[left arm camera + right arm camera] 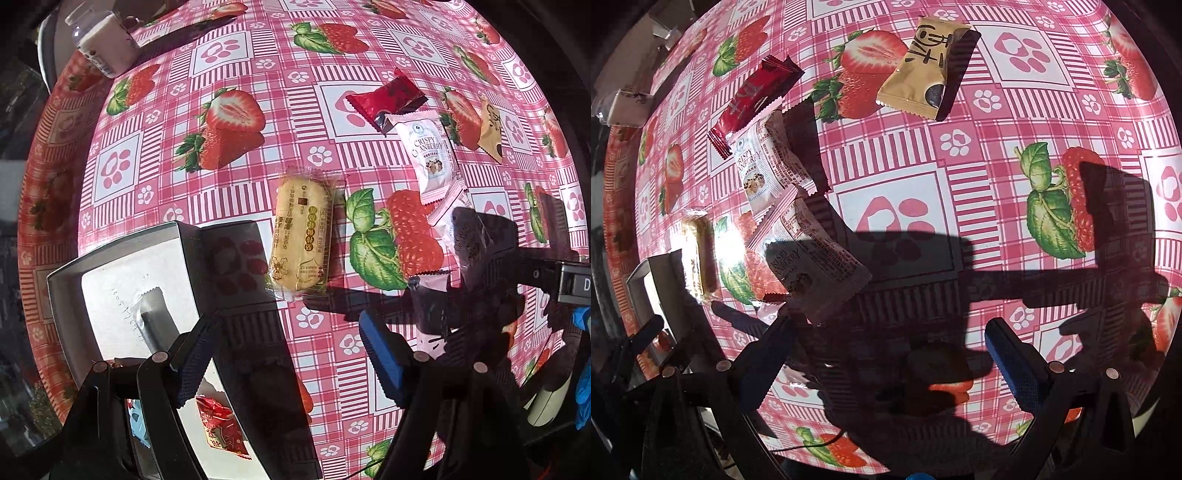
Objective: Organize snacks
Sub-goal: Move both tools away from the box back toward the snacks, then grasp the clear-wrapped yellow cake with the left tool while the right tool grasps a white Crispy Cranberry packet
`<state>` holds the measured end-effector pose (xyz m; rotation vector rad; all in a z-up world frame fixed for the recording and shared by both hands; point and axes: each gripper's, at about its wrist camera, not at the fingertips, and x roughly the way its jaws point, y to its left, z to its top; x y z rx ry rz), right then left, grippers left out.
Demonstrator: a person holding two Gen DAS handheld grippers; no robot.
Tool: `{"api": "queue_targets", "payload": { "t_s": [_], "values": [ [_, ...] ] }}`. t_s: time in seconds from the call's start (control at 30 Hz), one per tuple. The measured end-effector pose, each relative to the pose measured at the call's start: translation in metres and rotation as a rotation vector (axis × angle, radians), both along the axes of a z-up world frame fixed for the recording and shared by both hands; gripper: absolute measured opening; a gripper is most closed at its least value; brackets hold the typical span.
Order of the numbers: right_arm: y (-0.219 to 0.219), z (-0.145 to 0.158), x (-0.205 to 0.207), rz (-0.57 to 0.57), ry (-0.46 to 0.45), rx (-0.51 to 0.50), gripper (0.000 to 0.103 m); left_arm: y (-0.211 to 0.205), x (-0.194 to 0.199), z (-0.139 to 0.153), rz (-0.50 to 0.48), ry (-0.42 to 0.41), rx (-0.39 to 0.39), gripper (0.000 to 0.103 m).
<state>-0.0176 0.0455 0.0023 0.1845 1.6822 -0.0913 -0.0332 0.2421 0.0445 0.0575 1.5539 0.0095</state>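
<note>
Both tongs, left (pixel 286 363) and right (pixel 886 354), are spread wide and empty above the worktop (pixel 229 62). Just beside the box (pixel 74 295) lies the biscuit (pixel 301 236); beyond it overlap 2 cranberry packets (pixel 430 158), where a grab risks snagging both. Farther out, the red packet (pixel 384 99) may be dragged along.

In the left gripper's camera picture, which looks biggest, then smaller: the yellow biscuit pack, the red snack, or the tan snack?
Largest to smallest, as they look in the left wrist view:
1. Yellow biscuit pack
2. Red snack
3. Tan snack
The tan snack sits near the picture's curved edge, where things get squashed, so it may truly match the red one.
</note>
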Motion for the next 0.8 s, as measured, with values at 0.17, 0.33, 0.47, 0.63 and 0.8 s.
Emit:
{"api": "queue_targets", "payload": {
  "t_s": [0.17,0.33,0.47,0.63,0.8],
  "values": [
    [0.014,-0.007,0.016,0.067,0.0,-0.007,0.103,-0.009,0.029,-0.014,-0.013,0.002,0.024,0.08],
    [0.035,-0.016,0.034,0.13,-0.005,-0.027,0.103,-0.019,0.048,-0.027,-0.034,0.013,0.048,0.08],
    [0.052,-0.024,0.049,0.202,-0.002,-0.061,0.103,-0.022,0.056,-0.044,-0.022,0.044,0.055,0.08],
    [0.073,-0.037,0.057,0.301,-0.002,-0.13,0.103,-0.022,0.057,-0.051,-0.011,0.035,0.039,0.084],
    [0.082,-0.042,0.058,0.327,-0.014,-0.166,0.103,-0.005,0.062,-0.058,0.03,0.039,0.013,0.093]
  ]
}}
